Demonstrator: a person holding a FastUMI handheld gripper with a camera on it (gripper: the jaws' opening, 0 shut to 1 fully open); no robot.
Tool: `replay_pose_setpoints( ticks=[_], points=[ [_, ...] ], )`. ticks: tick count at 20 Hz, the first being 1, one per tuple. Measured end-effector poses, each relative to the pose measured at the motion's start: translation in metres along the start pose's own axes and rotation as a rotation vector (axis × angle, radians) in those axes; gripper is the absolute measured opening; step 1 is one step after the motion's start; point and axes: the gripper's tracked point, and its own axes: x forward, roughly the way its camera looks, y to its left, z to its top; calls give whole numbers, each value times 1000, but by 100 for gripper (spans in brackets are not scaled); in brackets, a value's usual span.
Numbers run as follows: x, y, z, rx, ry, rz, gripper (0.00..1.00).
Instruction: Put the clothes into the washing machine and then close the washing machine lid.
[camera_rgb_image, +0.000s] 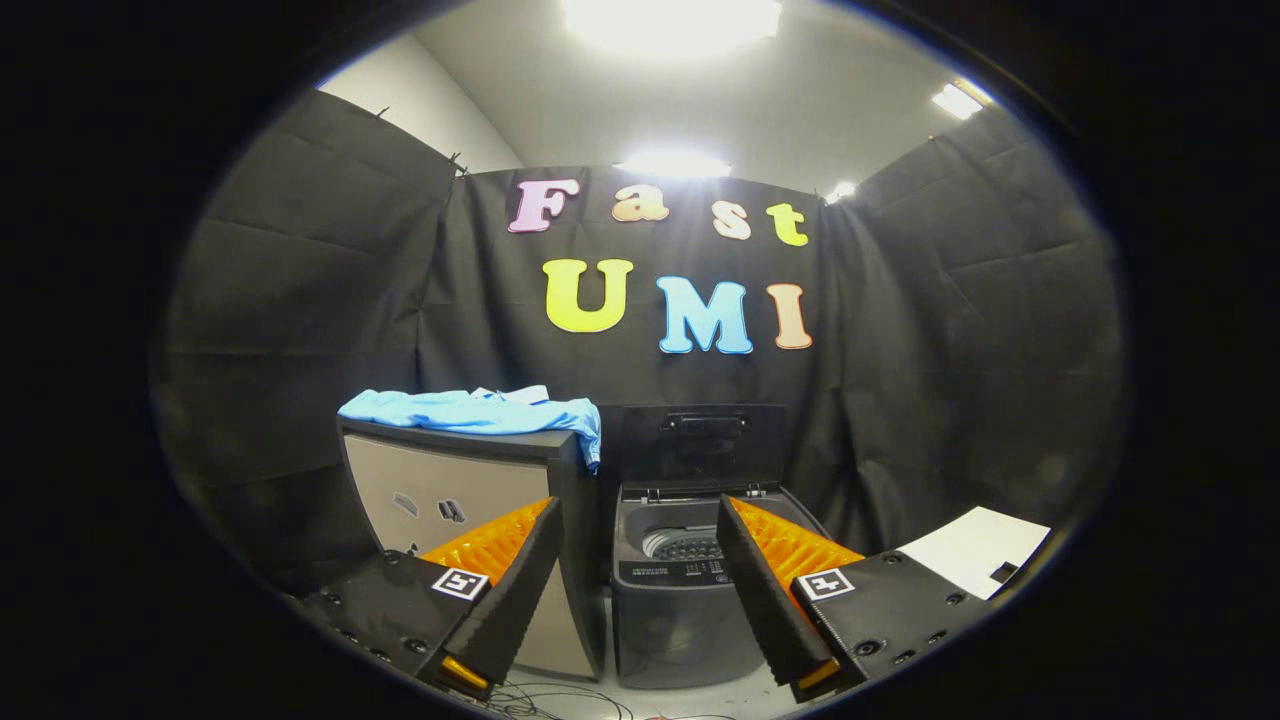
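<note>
One container: a small dark grey top-loading washing machine (675, 600) stands low in the centre of the frame, seen through the gap between the two fingers and well beyond them.
Machine lid: the lid (702, 445) is raised upright behind the opening, a dark flat panel with a bar handle near its top edge.
Machine contents: the round drum (685, 545) shows a pale perforated wall; nothing can be made out lying in the part of it that shows.
Clothes: a light blue garment (480, 410) lies crumpled on top of a cabinet (450, 500), left of centre, with one corner hanging over the cabinet's right edge just beside the raised lid.
Cabinet: boxy, with a dark top and side and a pale grey front bearing two small stickers; it stands touching or nearly touching the machine's left side.
Gripper: the gripper (635, 530) points at the machine with its fingers spread wide apart, holding nothing; the inner faces are ribbed.
Other things: a white sheet (975, 550) lies flat at the lower right; thin cables (560, 700) trail on the pale floor at the bottom.
Hard to make out: the machine's control strip is too small to read, the drum's bottom is hidden by its rim, and the cabinet's lower front is covered by the left finger.
</note>
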Motion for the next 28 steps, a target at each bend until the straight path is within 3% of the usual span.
replay_pose_setpoints(
  ticks=[13,28],
  points=[
    [17,1,32,-9,-11,20,96],
    [118,52,94,-1,0,185,96]
  ],
)
